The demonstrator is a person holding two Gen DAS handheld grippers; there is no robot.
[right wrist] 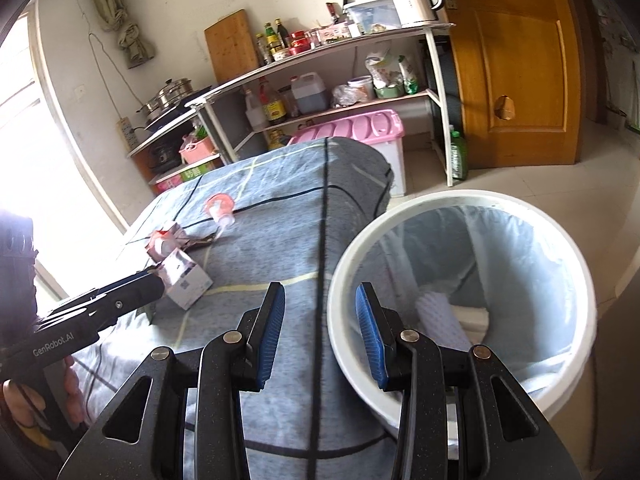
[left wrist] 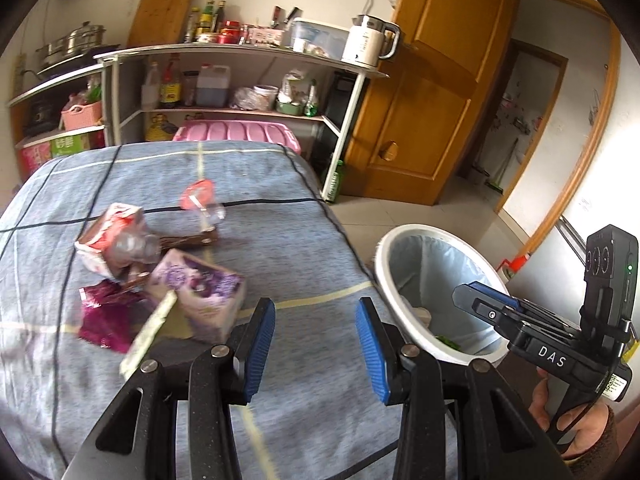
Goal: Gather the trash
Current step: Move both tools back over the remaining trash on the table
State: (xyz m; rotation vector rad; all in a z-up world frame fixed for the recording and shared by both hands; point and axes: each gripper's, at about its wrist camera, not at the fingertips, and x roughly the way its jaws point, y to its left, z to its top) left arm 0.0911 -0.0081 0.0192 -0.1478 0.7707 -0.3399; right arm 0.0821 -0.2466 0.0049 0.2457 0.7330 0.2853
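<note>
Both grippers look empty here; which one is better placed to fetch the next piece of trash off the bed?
Left. The left gripper, jaws open, faces the purple box and nearby wrappers, while the right gripper sits at the bin rim, farther away.

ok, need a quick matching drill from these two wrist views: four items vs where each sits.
Items:
1. kettle
2. purple box
3. pink storage bin
4. trash can

Places:
A. on the floor beside the bed
B. top shelf of the rack
C. on the blue bedcover
D. under the rack's lower shelf, past the bed's far end

Pairs: 1-B, 2-C, 3-D, 4-A
</note>
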